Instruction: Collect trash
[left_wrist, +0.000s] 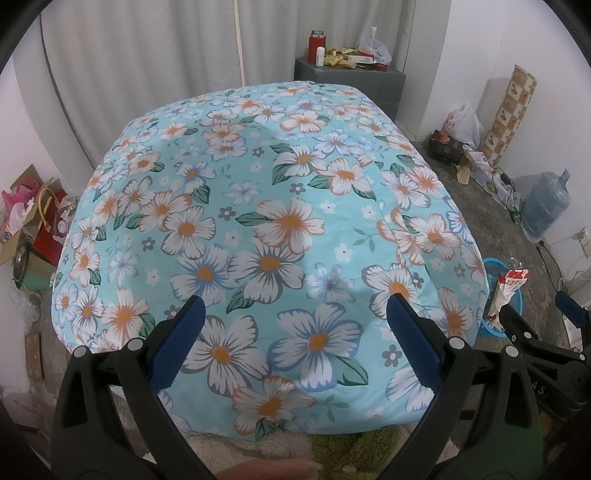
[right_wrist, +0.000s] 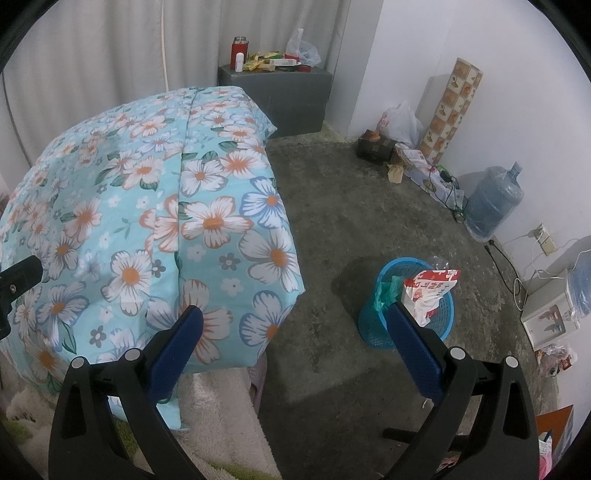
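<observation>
Trash, a red-and-white wrapper (right_wrist: 430, 291), sticks out of the blue basket (right_wrist: 439, 325) on the concrete floor (right_wrist: 351, 206) beside the floral-covered bed (left_wrist: 258, 206). Left gripper (left_wrist: 295, 314) hovers above the bed, jaws spread, empty; right gripper (right_wrist: 295, 325) gapes too, near the basket.
</observation>
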